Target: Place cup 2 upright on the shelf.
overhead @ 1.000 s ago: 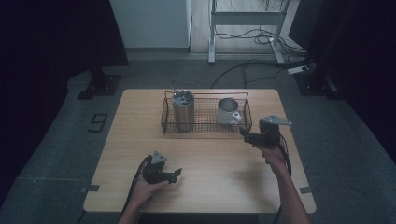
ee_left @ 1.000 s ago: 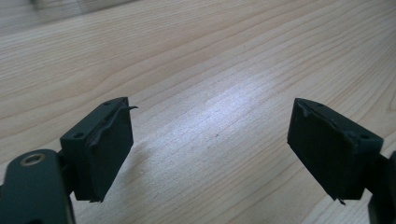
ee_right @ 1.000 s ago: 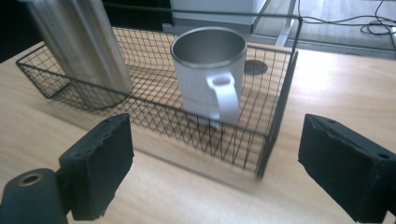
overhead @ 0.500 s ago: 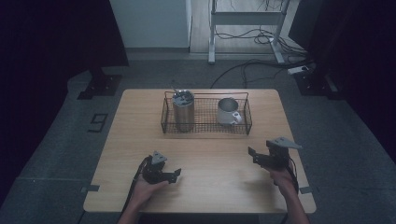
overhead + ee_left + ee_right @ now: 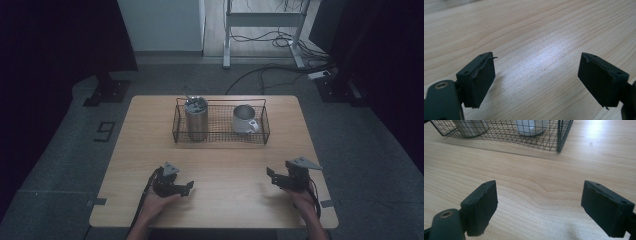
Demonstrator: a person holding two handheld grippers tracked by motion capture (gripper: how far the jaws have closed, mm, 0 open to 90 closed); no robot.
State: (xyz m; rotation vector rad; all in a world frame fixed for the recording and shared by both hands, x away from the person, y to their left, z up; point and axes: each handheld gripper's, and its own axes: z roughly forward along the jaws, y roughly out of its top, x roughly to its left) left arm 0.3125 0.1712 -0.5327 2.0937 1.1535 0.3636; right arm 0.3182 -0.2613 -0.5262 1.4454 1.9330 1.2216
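From up high, the whole wooden surface (image 5: pixel 225 165) shows, with a wire basket (image 5: pixel 265 131) at its far side. A tall metal cup (image 5: pixel 196 122) stands in the left end of the basket and a shiny mug (image 5: pixel 243 119) stands in the right end, well apart from both hands. The left gripper (image 5: pixel 187 187) and the right gripper (image 5: pixel 271 176) sit low near the front edge, one on each side, with the person's hands behind them. From up there you cannot tell how far apart the fingers are. The left gripper view makes it clear: the left gripper (image 5: pixel 536 77) has its black fingers (image 5: pixel 480 80) spread wide, with nothing but bare wood (image 5: pixel 536 30) between them. The right gripper view shows the right gripper (image 5: pixel 539 205) with its fingers (image 5: pixel 482 207) spread wide too, and nothing between them. Past them it shows the near corner of the basket (image 5: pixel 560 135), with the bottom of the mug (image 5: pixel 531 125) and the bottom of the tall cup (image 5: pixel 470 126) behind the wire. The wood (image 5: pixel 524 177) is pale and has wavy lines. Around it is a grey floor (image 5: pixel 370 150), with cables (image 5: pixel 270 70) on it at the back and dark curtains (image 5: pixel 60 45) at the sides. A second ago the right gripper was up by the basket near the mug; now it is back near the front edge and lower. The left gripper has stayed where it was.
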